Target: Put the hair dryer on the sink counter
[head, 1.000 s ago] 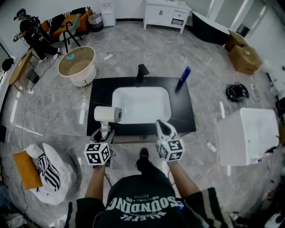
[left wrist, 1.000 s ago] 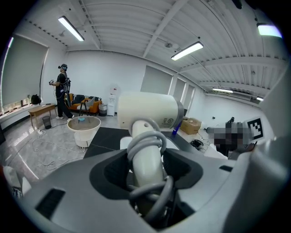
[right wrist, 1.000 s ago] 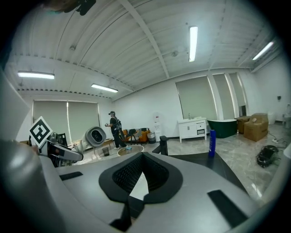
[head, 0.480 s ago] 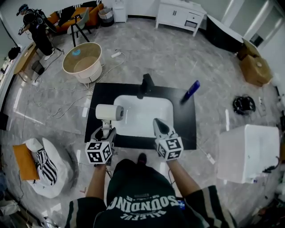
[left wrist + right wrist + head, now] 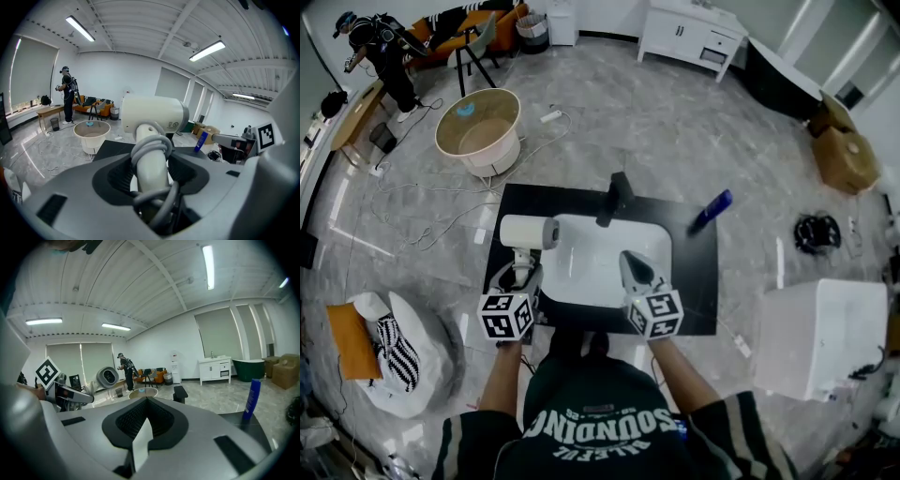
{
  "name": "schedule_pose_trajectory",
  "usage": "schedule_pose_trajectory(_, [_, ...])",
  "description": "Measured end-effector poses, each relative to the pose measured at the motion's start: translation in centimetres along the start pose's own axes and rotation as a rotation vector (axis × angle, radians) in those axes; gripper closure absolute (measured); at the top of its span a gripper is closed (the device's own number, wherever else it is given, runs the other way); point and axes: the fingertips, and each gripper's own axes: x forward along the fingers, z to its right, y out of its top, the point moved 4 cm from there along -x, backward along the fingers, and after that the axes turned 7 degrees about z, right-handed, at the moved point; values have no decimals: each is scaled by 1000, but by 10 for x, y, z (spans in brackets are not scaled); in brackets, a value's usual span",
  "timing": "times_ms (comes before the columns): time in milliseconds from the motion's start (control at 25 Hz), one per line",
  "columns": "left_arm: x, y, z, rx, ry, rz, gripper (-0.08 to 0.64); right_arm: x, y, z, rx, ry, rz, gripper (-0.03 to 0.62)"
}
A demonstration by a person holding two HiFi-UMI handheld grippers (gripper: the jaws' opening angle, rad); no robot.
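Over glossy black counter [image 5: 512, 202], left gripper [image 5: 518, 278] clamped on cord-wrapped handle of smooth cream cylindrical hair dryer [image 5: 528, 232], right gripper [image 5: 636, 269] closed, empty

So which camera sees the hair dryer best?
The left gripper view: the hair dryer fills it, handle held between the fingers. The head view shows it small; the right gripper view, only its round end.

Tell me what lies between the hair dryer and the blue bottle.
Head view: the white sink basin and the black faucet at its back edge lie between hair dryer and blue bottle.
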Motion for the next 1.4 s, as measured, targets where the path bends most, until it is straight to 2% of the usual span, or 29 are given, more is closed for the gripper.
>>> schedule_pose_trajectory(200, [13, 13, -14, 5, -6, 0, 336, 24, 5, -3, -2, 2, -8, 592])
schedule_pose_trajectory(440, [21, 6, -31, -4, 5, -30, 336, 42, -2, -9, -6, 16, -36, 592])
schedule_pose_trajectory(840, [39, -31, -59, -41, 15, -128, 336, 71, -25, -21, 2, 38, -112, 592])
schedule_pose_trajectory(1400, [71, -88, -92, -55, 8, -283, 336, 96, -57, -25, 60, 2, -198, 592])
